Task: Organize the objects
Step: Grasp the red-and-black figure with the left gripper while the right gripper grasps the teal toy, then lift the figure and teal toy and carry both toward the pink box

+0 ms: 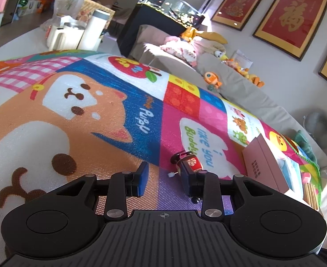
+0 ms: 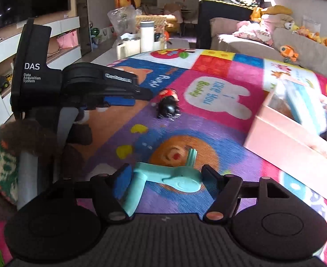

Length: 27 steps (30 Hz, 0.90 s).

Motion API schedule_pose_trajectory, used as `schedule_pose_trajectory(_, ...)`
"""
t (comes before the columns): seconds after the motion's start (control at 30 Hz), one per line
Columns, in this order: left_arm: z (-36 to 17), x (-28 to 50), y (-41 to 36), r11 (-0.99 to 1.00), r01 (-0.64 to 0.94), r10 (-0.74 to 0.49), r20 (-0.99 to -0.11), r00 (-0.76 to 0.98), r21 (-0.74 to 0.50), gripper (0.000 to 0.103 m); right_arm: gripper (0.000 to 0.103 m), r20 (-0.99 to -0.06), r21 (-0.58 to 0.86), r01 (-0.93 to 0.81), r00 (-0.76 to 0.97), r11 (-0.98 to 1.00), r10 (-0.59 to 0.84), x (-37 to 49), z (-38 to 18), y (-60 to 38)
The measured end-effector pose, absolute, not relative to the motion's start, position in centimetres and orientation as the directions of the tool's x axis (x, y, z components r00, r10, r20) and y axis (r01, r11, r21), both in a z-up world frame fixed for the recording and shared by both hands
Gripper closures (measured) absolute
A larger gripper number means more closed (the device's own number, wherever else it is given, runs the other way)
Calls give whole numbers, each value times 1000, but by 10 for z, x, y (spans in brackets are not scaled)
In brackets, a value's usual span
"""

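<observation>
While the colourful play mat (image 1: 96, 102) covered the surface, a small red and black wind-up toy (image 1: 186, 160) lay on it near the mat's "I like you Buddy" speech bubble. The left tool (image 1: 163, 178) sat just beside the toy, its blue pads narrowly apart with nothing between them. The right tool (image 2: 165, 178) held a pale teal plastic toy (image 2: 174, 178) between its pads. A pink box (image 2: 285, 138) stood right of the bubble.

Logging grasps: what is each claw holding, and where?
Left claw: nothing, the red toy lies beyond. Right claw: the teal toy lies between its fingers; grip unclear.
</observation>
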State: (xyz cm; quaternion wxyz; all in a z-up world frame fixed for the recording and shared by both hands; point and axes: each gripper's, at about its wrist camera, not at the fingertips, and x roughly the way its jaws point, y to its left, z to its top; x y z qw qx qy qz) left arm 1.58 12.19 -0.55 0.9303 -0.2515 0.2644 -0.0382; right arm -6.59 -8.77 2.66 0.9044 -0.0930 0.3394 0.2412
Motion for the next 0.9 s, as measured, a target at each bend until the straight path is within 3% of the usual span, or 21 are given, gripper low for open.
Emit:
schedule_pose_trajectory(0.2,-6,16,121,879,-62,-197,-479,855,-473,69,34,-652,-13,-352,713,936,259,-77,25,-147)
schedule_pose_trajectory(0.37,8,25,95,940,-19,-174,-525,833,-342,69,34,-643,-2,-233,745,972,178,-84,22,-187)
schedule_pose_trajectory(0.6,23,58,72,923,-19,-239,-610,755,-385,69,32,-631,3,-214,757,977,168,-85,14,-195)
schedule_pose_trajectory(0.77,24,68,58,922,-5,-257,-622,739,-386,69,31,-634,58,-203,749,978,193,-81,12,-201)
schedule_pose_trajectory(0.9,26,77,49,878,18,-351,-617,704,-478,69,29,-635,60,-201,748,978,193,-81,12,-199)
